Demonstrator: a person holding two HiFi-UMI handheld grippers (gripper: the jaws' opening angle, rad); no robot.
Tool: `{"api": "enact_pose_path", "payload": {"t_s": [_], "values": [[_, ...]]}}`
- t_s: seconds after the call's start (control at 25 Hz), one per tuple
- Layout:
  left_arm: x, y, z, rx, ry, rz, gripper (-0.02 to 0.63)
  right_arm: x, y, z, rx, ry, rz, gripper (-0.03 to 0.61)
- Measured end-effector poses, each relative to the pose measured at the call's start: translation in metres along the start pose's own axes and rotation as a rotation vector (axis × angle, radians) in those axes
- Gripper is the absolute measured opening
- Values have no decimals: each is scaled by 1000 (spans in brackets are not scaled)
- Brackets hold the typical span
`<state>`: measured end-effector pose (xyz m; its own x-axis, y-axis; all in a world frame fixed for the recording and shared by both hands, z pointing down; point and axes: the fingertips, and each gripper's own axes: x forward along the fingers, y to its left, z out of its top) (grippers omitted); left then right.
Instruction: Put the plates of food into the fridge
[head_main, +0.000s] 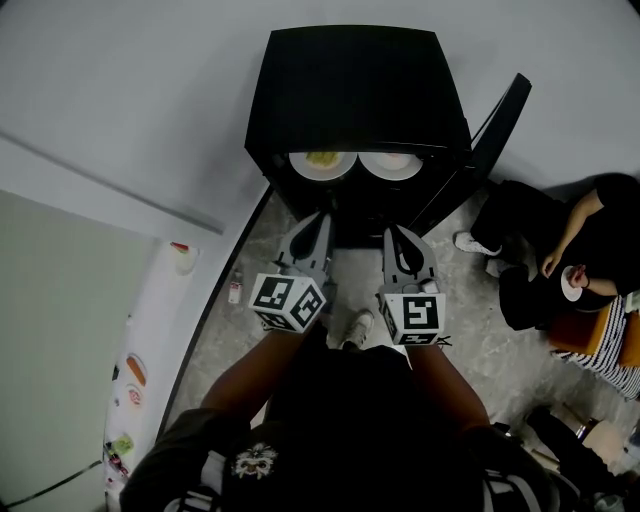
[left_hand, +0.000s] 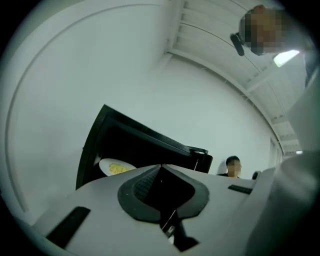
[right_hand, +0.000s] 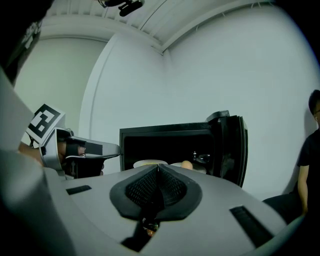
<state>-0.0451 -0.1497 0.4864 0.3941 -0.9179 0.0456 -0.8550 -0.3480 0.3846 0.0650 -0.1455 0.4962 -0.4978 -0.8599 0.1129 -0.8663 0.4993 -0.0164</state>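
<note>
The small black fridge (head_main: 350, 90) is seen standing on a speckled floor (head_main: 480, 350) against a pale wall (head_main: 120, 80), with its door (head_main: 497, 128) swung open to the right in the head view. Two plates are found side by side on a shelf inside it. A plate with yellow food (head_main: 322, 160) lies on the left and a second plate (head_main: 392, 164) just beside it on the right. What the second plate carries is made out only as something pale, with a rounded tan piece shown in the right gripper view. Both grippers are held low in front of the open fridge, pointed toward it and apart from the plates. The left gripper (head_main: 322, 217) is held before the left plate. Its fingers (left_hand: 100, 200) are clenched together, tip against tip, with nothing caught between them, and the fridge appears tilted in the left gripper view. The right gripper (head_main: 393, 232) is held near it on the right, and its fingers (right_hand: 215, 200) are likewise pressed shut on nothing. The marker cube of the left gripper (head_main: 288, 302) is seen tipped on a corner, while that of the right gripper (head_main: 411, 318) sits more squarely. A person (head_main: 590, 235) is seated on the floor to the right, near the open door. A white panel (head_main: 150, 340) bearing small coloured pictures is seen at the lower left of the head view.
</note>
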Motion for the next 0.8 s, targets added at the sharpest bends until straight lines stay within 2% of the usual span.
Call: {"api": "enact_pose_path", "payload": {"t_s": [0.12,0.2,0.52,0.8], "values": [[-6,-20,7,154,1,-23,21,-6,1,10,6,-11,7,25],[-12,-25,10,216,-6,-24,22,-9,3,19,14,-40,9,25],[-38,-21,26,305,-47,23,23,-17,13,50,13,-101,12,25],[-38,-37,35,328,-71,-3,23,-16,15,59,-49,-127,29,25]]}}
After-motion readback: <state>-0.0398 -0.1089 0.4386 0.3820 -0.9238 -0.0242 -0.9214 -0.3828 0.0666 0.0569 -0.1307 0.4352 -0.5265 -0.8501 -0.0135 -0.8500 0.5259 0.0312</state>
